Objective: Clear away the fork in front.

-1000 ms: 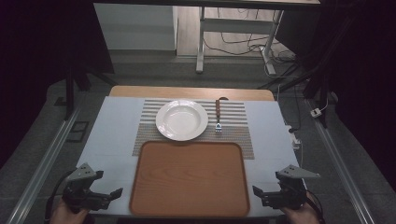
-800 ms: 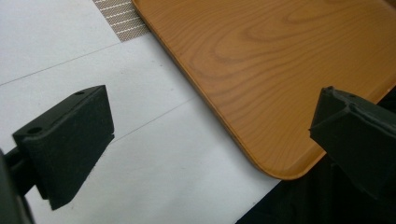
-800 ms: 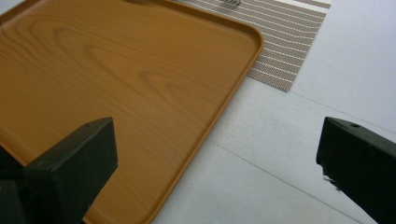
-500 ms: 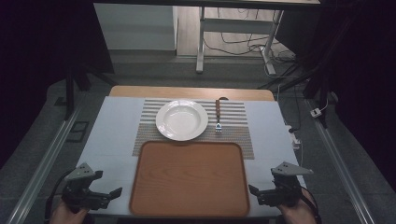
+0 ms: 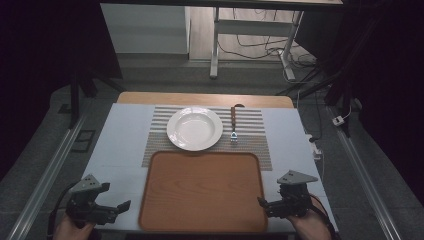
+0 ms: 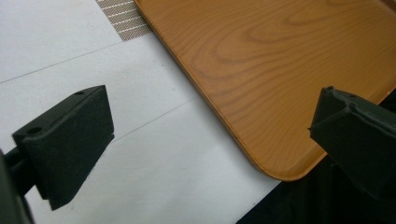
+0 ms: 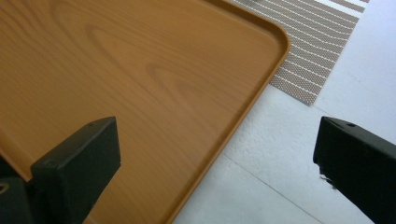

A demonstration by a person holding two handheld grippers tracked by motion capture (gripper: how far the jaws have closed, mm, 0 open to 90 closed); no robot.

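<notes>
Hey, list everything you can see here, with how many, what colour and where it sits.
tray: one, brown wood-grain, near middle of the table, nothing on it
plate: one, white, on the placemat beyond the tray
fork: one, brown handle, metal head, right of the plate
placemat: one, striped beige, under plate and fork
table: one, pale cover, wooden far edge
left gripper: one, black, open, left of the tray
right gripper: one, black, open, at the tray's right near corner
</notes>
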